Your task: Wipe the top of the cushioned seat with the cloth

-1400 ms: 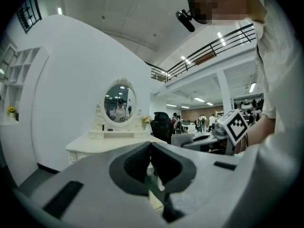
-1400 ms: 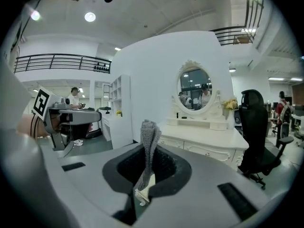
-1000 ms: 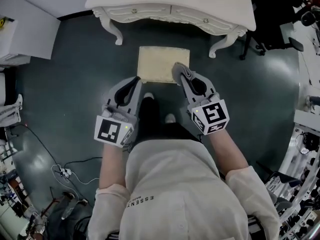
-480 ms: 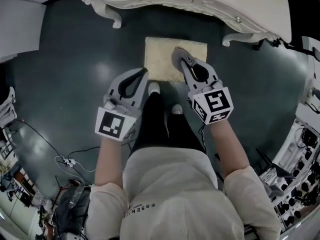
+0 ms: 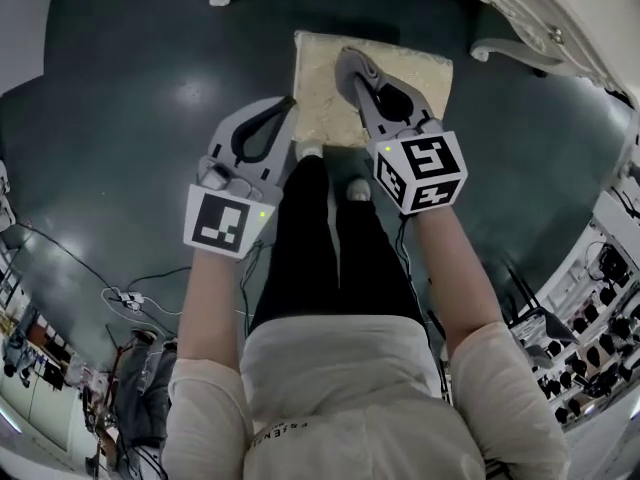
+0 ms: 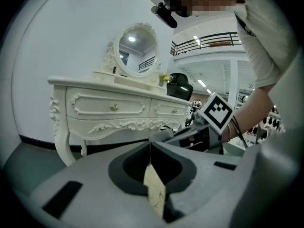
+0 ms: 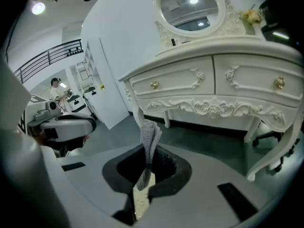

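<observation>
Before a white dressing table (image 7: 213, 84), the right gripper (image 5: 345, 61) pinches the grey cloth (image 7: 149, 137) over the cushioned seat (image 5: 325, 93), apparently ready to wipe; the left gripper (image 5: 289, 102) is closed, empty.

Head view looks steeply down on left hand-held gripper (image 5: 288, 106) and right hand-held gripper (image 5: 345, 60); both gripper views face level ahead, sharing the desk (image 6: 109, 109).

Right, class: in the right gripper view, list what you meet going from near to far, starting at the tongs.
Right gripper, tongs shut on the cloth → floor → dressing table → mirror.
</observation>
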A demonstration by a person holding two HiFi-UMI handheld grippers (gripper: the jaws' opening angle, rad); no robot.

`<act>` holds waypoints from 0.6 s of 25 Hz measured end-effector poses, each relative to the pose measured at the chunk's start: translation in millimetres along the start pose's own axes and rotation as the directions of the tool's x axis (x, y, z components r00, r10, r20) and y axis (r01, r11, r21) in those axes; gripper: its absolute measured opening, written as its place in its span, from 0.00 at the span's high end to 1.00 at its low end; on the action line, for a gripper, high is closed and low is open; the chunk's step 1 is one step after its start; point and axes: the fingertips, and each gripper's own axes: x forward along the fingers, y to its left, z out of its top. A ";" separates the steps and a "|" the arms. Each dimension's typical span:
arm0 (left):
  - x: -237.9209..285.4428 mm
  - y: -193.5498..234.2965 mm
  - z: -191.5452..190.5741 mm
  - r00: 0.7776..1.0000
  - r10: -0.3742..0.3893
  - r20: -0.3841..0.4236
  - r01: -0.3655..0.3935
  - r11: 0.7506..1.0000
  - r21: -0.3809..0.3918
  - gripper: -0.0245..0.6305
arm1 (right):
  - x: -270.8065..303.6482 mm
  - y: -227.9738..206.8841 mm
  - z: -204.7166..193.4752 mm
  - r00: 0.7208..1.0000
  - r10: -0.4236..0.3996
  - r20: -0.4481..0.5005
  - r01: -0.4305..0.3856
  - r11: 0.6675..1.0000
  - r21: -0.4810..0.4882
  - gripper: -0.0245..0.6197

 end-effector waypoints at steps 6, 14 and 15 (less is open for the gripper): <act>29.1 25.8 -49.5 1.000 0.002 -0.008 -0.002 1.000 -0.019 0.96 | 58.3 -3.0 -41.0 0.996 0.016 -0.092 -0.017 1.000 -0.012 0.92; 42.7 53.1 -86.8 1.000 -0.013 -0.009 0.013 1.000 0.002 0.96 | 121.3 -4.3 -82.4 0.981 0.030 -0.189 -0.033 0.999 -0.013 0.92; 41.8 56.3 -87.7 1.000 -0.013 -0.006 0.013 1.000 0.006 0.96 | 126.9 -4.0 -84.5 0.980 0.030 -0.197 -0.033 0.999 -0.010 0.92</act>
